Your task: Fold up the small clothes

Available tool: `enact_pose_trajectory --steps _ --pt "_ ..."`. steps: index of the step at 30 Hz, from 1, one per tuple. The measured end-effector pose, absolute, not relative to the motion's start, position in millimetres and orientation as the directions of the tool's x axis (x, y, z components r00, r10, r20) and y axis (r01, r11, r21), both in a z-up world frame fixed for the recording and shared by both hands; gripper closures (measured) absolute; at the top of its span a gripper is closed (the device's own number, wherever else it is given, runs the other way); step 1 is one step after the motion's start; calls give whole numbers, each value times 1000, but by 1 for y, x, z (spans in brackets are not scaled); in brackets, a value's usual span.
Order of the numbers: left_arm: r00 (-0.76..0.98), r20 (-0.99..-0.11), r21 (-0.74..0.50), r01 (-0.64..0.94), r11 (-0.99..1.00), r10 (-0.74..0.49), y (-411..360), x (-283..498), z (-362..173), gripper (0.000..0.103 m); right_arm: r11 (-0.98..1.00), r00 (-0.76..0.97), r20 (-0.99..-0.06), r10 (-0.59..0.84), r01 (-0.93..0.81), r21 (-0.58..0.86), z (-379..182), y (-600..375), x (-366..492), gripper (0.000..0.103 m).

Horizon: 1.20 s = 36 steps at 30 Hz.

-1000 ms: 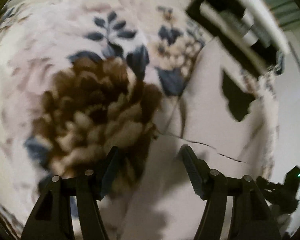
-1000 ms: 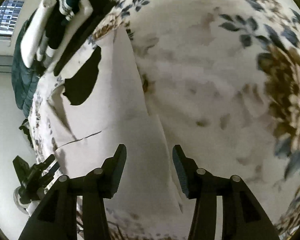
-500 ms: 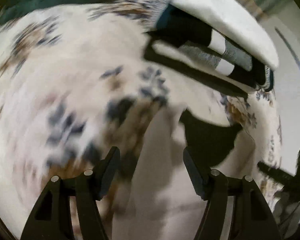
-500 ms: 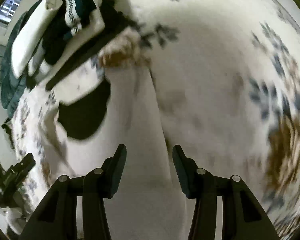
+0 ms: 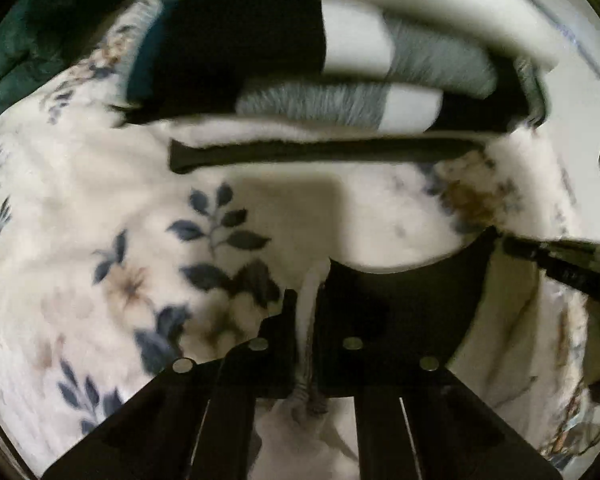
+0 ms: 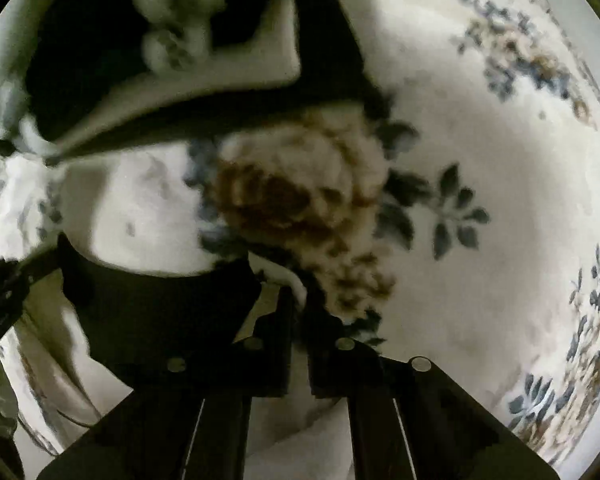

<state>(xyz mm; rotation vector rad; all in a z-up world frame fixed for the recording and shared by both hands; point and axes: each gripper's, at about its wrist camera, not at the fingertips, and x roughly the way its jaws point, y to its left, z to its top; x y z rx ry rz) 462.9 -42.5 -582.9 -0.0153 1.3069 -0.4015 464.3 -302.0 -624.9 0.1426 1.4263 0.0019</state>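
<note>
Half a second ago both sets of jaws stood wide apart above the cloth; now my left gripper (image 5: 308,312) has clamped onto a bunched ridge of the white garment (image 5: 308,344), which runs up between its fingers at the bottom centre of the left view, and my right gripper (image 6: 298,312) has pinched a thin white edge of the same garment (image 6: 296,284) at the bottom centre of the right view. Both cameras have also dropped close to the floral blanket (image 5: 100,240), and the pile of folded clothes (image 5: 340,64) that sat off in a corner a second ago now fills the top of the left view. The garment's dark neck opening (image 5: 400,308) lies just right of the left fingers and, in the right view, just left of the right fingers, so I judge I am holding the collar end at two points, one each side of the neck. That reads to me as the grasp done and the fold not yet made; the next move is likely a lift and carry of this end. Motion blur hides how deep each bite is.
</note>
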Motion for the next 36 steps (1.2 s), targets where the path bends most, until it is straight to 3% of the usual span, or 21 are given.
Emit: enact_pose_trajectory --steps 9,16,19,21,25,26,28,30,32,36 --pt "301 -859 -379 168 910 -413 -5 343 -498 98 967 284 -941 183 118 224 -529 -307 334 98" --pt "171 -876 -455 22 890 -451 16 239 -536 93 955 211 -952 219 154 254 -535 -307 187 97" --pt "85 -883 -468 -54 882 -462 26 204 -566 66 951 132 -962 238 167 258 -561 -309 148 97" --pt "72 -866 -500 -113 859 -495 40 186 -572 59 951 56 -967 249 176 255 -581 -310 130 95" --pt "115 -848 -529 -229 817 -517 72 164 -562 48 941 -36 -956 292 191 280 -595 -320 102 85" --pt "136 -842 -539 -251 804 -522 77 164 -559 46 937 -35 -953 301 196 289 -591 -325 98 74" --pt "169 -834 -552 -275 787 -526 81 174 -555 45 922 7 -951 310 241 302 -580 -341 92 64" --pt "187 -837 -547 -286 787 -514 79 191 -557 45 880 80 -933 350 313 357 -573 -361 92 62" --pt "197 -841 -541 -291 789 -504 73 208 -566 45 831 135 -913 385 380 406 -573 -377 100 53" --pt "192 -865 -502 -282 818 -464 56 233 -584 50 704 191 -866 463 514 490 -601 -401 122 51"
